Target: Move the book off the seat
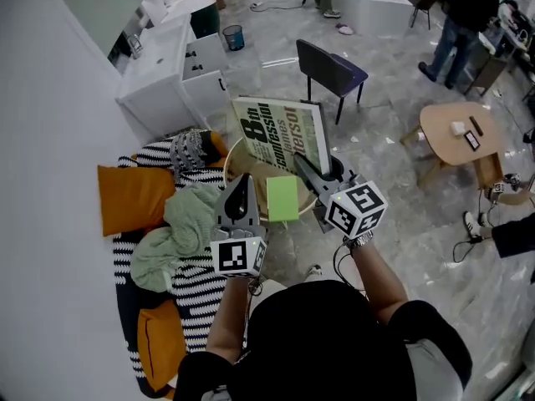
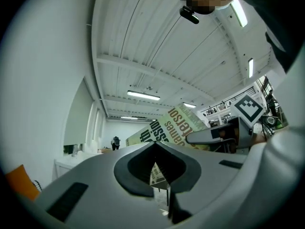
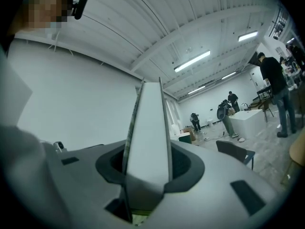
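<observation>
The book [image 1: 280, 132] is off every surface. It stands tilted in the air with its printed cover toward the person, above a round top [image 1: 229, 167] that sits beside the striped couch [image 1: 194, 284]. The pictures do not show whether the seat meant is the couch or the round top, but the book rests on neither. A green card [image 1: 282, 197] appears to lie on the round top under the book.

The right hand-held gripper [image 1: 303, 167] is clamped on the book's lower edge. In the right gripper view the pale page edge runs straight up between the two jaws and fills the gap. The edge sits deep in the jaws, probably so that such a large, flat book does not swing or slip out. Held from below, the tall part of the book stays clear of both arms.

The left hand-held gripper [image 1: 241, 186] hangs beside it with its jaws together at the tips, and it grips nothing. In its own view a corner of the book shows only through the slit behind the tips. It is likely kept close so it can steady the book if it tips.

The step still to do is setting the book down somewhere off the seat.
</observation>
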